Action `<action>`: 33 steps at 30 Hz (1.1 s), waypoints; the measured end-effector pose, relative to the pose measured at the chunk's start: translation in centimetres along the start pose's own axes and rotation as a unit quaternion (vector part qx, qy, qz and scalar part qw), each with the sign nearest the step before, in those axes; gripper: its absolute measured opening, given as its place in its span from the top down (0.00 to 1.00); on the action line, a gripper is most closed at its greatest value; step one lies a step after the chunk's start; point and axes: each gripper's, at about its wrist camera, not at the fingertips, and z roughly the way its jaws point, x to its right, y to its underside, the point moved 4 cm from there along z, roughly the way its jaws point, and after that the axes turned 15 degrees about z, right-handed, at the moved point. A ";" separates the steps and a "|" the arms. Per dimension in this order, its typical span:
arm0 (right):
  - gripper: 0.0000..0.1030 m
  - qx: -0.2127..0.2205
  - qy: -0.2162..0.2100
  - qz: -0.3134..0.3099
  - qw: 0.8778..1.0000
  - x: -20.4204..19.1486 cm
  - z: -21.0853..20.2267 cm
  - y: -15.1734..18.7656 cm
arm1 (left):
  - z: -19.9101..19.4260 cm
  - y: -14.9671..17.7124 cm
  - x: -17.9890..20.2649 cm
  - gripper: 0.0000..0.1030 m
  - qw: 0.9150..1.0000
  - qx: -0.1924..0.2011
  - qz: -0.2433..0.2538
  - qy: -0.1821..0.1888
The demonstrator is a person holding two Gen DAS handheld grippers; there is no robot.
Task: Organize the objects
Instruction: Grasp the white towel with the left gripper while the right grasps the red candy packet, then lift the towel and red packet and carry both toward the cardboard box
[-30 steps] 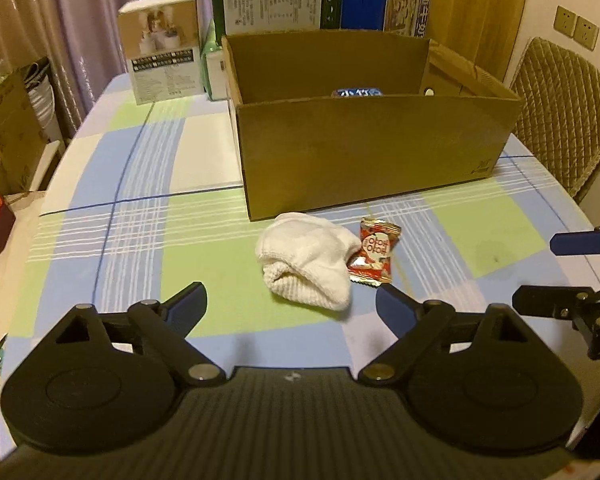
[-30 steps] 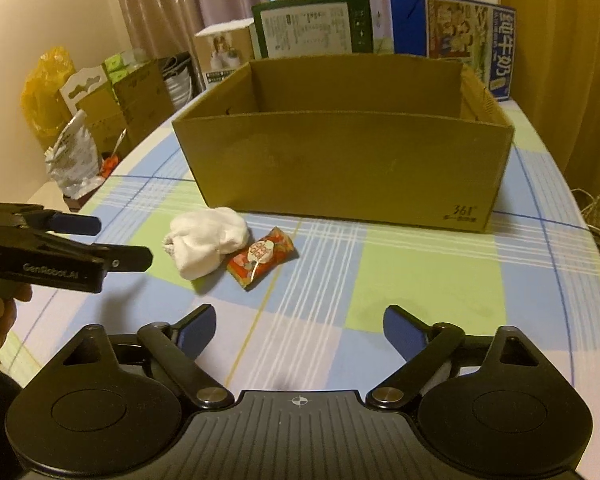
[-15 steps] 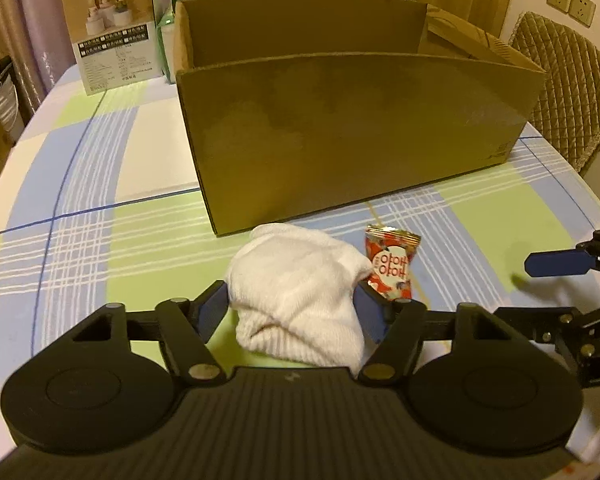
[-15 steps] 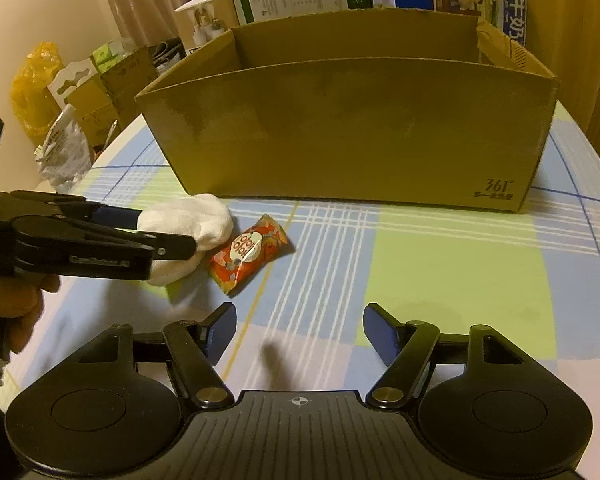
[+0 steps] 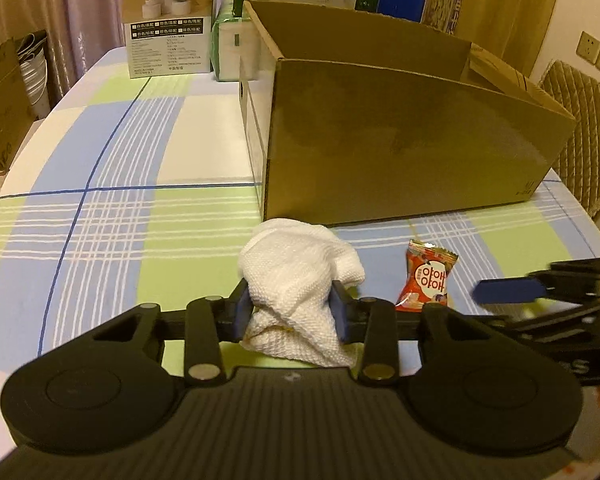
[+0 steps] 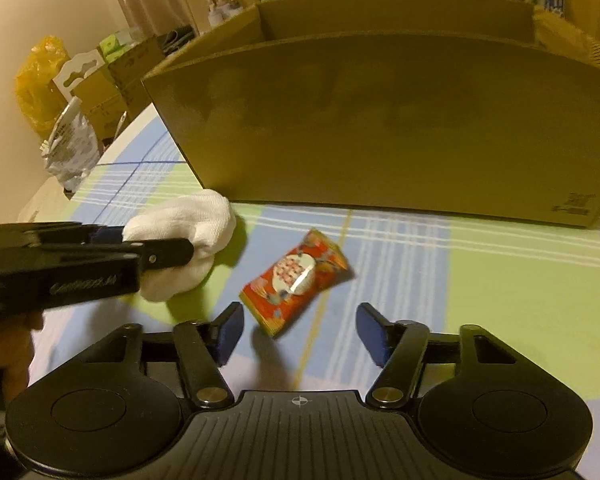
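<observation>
My table (image 5: 112,216) wears a checked cloth of blue, green and white. On it stand a big open cardboard box (image 5: 400,152), a white product box (image 5: 168,20) behind, and in front a white sock (image 5: 296,280) beside a red candy packet (image 5: 428,278).

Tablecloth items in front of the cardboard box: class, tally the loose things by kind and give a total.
White cloth bundle: 1
Red snack packet: 1
Total: 2

rolled sock (image 5: 300,276) before cardboard box (image 5: 400,160) on table (image 5: 100,208); candy packet (image 5: 428,276) right; boxes behind, contents unclear.
</observation>
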 end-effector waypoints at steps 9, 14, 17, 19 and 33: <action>0.50 0.029 0.030 -0.031 0.999 -1.8 2.1 -0.8 | -0.2 1.1 -0.5 0.59 1.000 0.024 -0.017 0.004; 0.68 0.041 0.052 -0.086 0.994 -2.1 2.1 0.2 | -0.1 1.0 0.0 0.54 1.000 0.026 -0.001 -0.004; 0.74 0.042 0.054 -0.085 0.994 -1.5 1.7 0.5 | 0.1 1.0 0.4 0.50 1.000 0.025 0.008 -0.011; 0.77 0.045 0.055 -0.081 0.994 -0.9 1.3 0.8 | 0.2 0.9 0.5 0.49 0.999 0.024 0.015 -0.016; 0.78 0.046 0.069 -0.029 0.996 1.8 -2.0 1.7 | 0.6 0.8 2.9 0.66 0.996 0.002 0.076 -0.046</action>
